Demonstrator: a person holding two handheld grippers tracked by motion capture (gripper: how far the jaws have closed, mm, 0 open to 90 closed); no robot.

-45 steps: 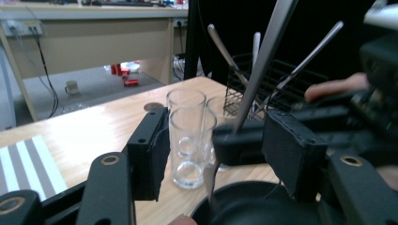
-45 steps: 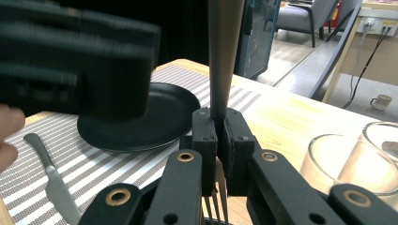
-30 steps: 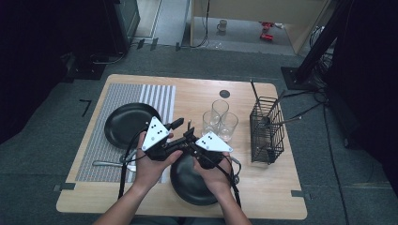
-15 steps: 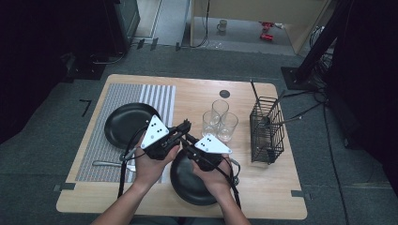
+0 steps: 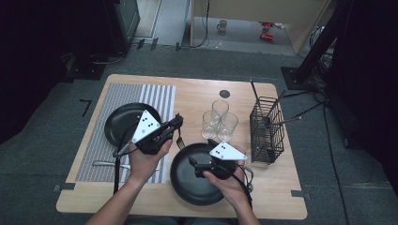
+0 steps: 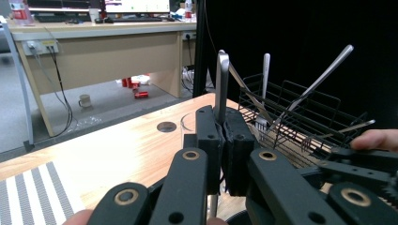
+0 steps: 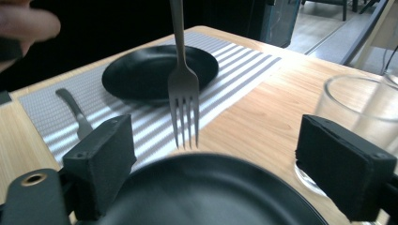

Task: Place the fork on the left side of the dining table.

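Your table [image 5: 187, 96] is evenly lit from overhead while its surroundings fall dark from nine to three o'clock, and the near plate [image 7: 211, 192] blurs softly.

Left gripper [image 5: 177, 125], raised in the left hand [image 5: 143, 159], has its jaws clamped tight; right gripper [image 5: 191, 165], lower and nearer, has jaws just opened wide.

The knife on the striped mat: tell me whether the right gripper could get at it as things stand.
Probably not directly. The right gripper, fingers open and empty, hovers over the near plate; the left gripper holding the fork and its hand sit between it and the knife.
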